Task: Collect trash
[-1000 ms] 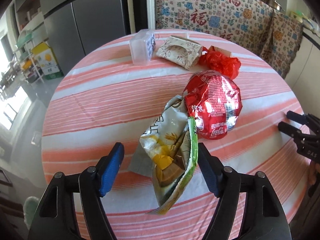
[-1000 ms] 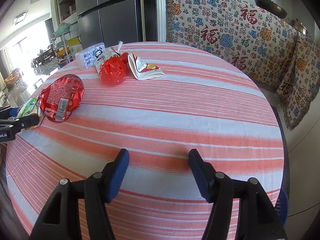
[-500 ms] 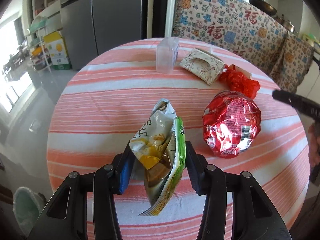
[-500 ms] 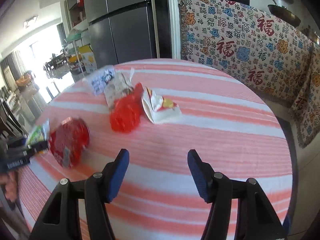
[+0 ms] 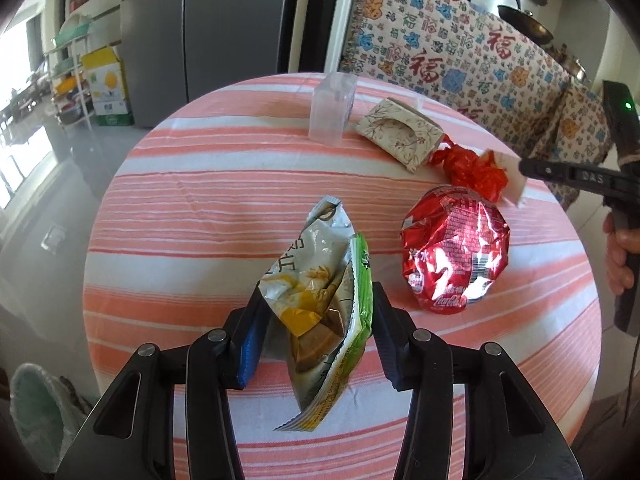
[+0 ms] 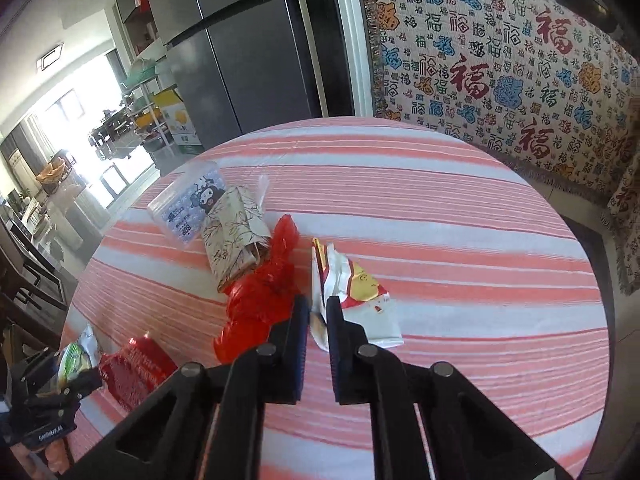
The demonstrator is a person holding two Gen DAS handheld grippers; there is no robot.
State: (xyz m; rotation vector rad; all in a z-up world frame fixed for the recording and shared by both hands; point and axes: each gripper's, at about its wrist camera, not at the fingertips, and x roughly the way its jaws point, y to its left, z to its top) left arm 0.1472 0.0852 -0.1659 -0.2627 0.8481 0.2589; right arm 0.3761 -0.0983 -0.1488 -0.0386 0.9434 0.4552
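My left gripper (image 5: pixel 316 300) is shut on a crumpled silver, green and yellow snack bag (image 5: pixel 320 264), which stands up between the pads over the striped table (image 5: pixel 200 200). A red cola wrapper (image 5: pixel 456 252) lies just right of it. My right gripper (image 6: pixel 317 308) is closing, and its pads pinch the near edge of a white, yellow and red wrapper (image 6: pixel 360 300). A red plastic bag (image 6: pixel 260 300) lies against its left finger. In the left wrist view the right gripper (image 5: pixel 524 168) reaches in from the right, onto that white wrapper (image 5: pixel 514 184).
A patterned tissue pack (image 5: pixel 396 136) and a clear plastic box (image 5: pixel 332 108) sit at the table's far side. A bin with a pale green liner (image 5: pixel 36 412) stands on the floor at lower left. A grey fridge (image 5: pixel 208 32) and patterned cloth (image 5: pixel 460 48) lie beyond.
The left jaws closed on the snack bag and have held it since. The right gripper travelled across the table to the far items and closed on the white wrapper's edge.
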